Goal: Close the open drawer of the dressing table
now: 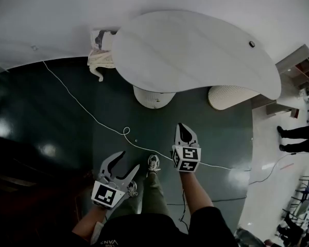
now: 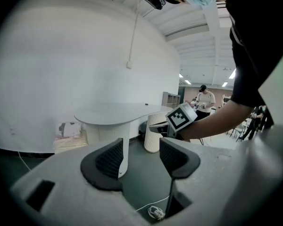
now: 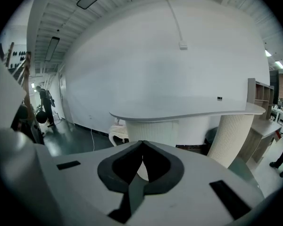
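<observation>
L tool sits at 7 o'clock in head view, over the dark floor. Its jaws are spread wide w/ nothing btwn them. Its own view shows only floor and a shoe through the gap.

R tool is at abt 5 o'clock, close to centre. Its jaws are pressed together, tips meeting, empty; same in its own view. Both tools point toward 12 o'clock and are well apart from the desk.

Desk fills 12 to 2 o'clock: white curved top near the white wall, on two ribbed legs, one at 12 and the other at 2. A small dark item sits on top near the far R end.

Drawer: can't make it out in any view, so can't tell if open or shut.

A pale cloth bundle lies at 11 o'clock beside the desk's L end. A white cable runs over the floor from 10 to 4 o'clock, passing by R tool. Another person stands at the 3 o'clock edge.
</observation>
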